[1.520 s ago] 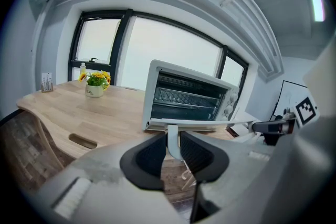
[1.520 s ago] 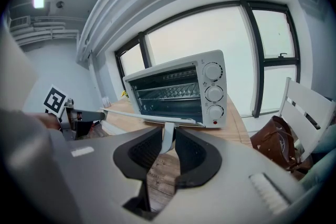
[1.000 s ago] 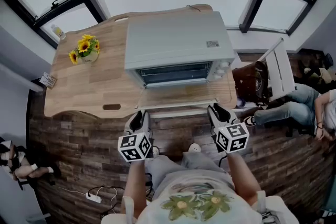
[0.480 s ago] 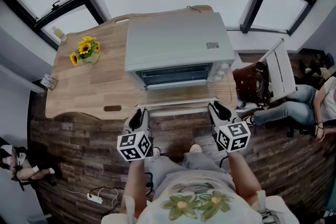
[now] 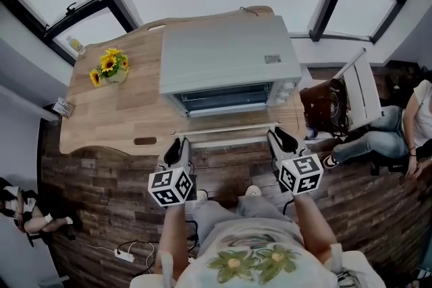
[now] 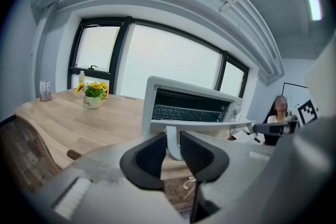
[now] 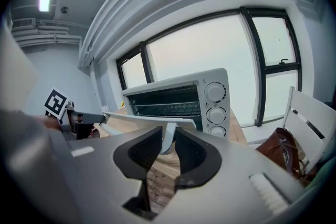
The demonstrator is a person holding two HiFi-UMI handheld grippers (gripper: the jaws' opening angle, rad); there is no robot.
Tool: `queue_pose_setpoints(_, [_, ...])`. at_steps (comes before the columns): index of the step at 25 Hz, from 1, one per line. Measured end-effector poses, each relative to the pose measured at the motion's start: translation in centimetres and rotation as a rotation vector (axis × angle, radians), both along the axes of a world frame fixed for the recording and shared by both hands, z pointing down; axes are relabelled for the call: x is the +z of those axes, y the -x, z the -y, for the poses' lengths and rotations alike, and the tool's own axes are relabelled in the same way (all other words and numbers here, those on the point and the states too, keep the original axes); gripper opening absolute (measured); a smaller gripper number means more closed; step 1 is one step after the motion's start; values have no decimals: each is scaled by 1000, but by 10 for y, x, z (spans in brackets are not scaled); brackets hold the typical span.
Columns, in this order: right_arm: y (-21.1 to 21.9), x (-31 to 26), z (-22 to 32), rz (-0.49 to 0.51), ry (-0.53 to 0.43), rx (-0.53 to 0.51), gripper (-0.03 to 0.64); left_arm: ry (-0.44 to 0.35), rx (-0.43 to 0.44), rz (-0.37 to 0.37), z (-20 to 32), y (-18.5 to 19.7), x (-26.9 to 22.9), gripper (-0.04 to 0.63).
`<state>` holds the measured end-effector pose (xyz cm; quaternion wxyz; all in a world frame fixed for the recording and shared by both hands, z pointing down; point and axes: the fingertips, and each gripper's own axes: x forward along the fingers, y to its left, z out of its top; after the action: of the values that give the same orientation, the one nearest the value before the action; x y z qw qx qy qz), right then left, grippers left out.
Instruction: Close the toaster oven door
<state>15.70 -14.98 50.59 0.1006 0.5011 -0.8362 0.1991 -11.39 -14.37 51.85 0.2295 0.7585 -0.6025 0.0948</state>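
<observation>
progress: not started as far as closing goes; the door (image 5: 229,123) is fully down and lies about flat, out toward the person. Grip looks set, and the whole lift-and-shut swing is left.
oven position: toaster oven (image 5: 229,61) sits on the wooden table (image 5: 115,111), right of centre, with its front toward the person and its open door reaching the near table edge.
oven look: pale boxy body, dark cavity with a wire rack visible, three knobs (image 7: 215,112) stacked down the right of the front.
door look: glass panel in a white frame, with a white bar handle (image 5: 226,140) along its free edge, carried on a short post near each end.
left gripper (image 5: 177,148): jaws narrowed onto the handle's left post, which fills the gap between the pads.
right gripper (image 5: 278,139): same, jaws closed round the right post.
hedge: pads probably press on the posts, but firm contact is hard to confirm from the wide-angle views.
other: vase of sunflowers (image 5: 110,65) at the table's left, well clear of the oven.
</observation>
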Motion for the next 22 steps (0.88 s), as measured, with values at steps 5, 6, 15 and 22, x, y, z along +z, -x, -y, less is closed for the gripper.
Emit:
queue_pose_setpoints(5, [0, -4, 5, 10, 2, 0, 81, -1, -12, -11, 5, 1, -4, 97])
queue_pose_setpoints(6, [0, -5, 7, 11, 4, -1, 81, -2, -14, -12, 6, 1, -5, 97])
queue_pose_setpoints(15, [2, -15, 19, 34, 7, 6, 81, -20, -32, -37, 18, 3, -16, 97])
queue_pose_setpoints(22, [0, -21, 28, 55, 23, 7, 80, -19, -39, -33, 27, 2, -22, 95])
